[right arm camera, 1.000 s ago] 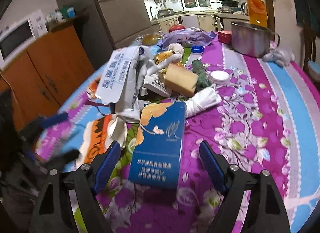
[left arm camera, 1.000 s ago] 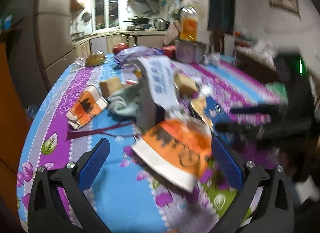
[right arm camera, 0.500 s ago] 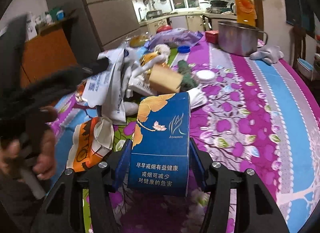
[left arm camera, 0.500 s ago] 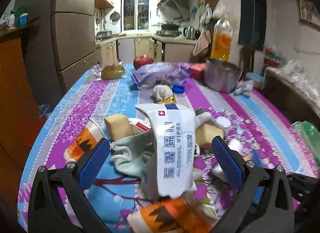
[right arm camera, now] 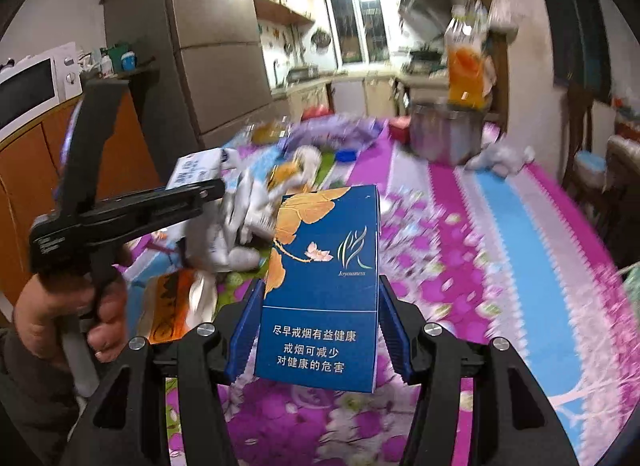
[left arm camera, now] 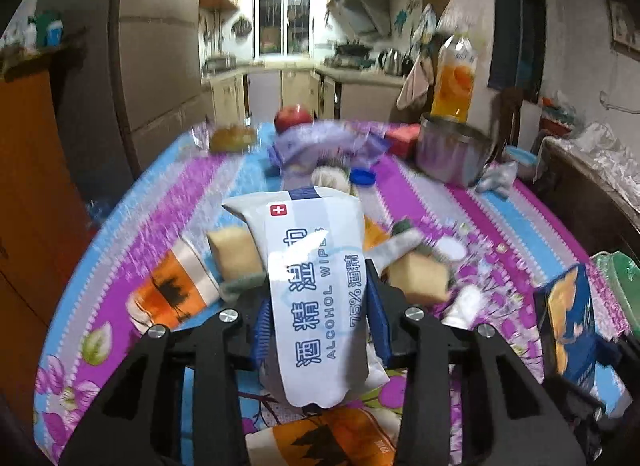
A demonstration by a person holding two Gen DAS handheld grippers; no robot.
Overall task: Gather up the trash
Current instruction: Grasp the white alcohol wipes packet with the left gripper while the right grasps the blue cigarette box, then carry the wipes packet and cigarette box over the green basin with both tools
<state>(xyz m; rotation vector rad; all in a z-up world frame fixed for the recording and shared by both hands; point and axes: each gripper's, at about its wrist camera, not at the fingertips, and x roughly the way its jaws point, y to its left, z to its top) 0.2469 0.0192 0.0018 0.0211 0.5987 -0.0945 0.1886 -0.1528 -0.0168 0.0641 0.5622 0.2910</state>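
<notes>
gripping two pieces of litter at once: the left tool (left arm camera: 318, 322) is closing, its blue pads pressed on a white soft plastic alcohol wipes packet (left arm camera: 316, 286), and the right tool (right arm camera: 320, 330) is clamped on a blue cardboard cigarette box (right arm camera: 320, 298). both appear raised over the cluttered table (right arm camera: 520, 234) with its floral purple and blue cloth. this looks like the pickup step. next, each piece needs carrying to a bin, which no view shows.
</notes>
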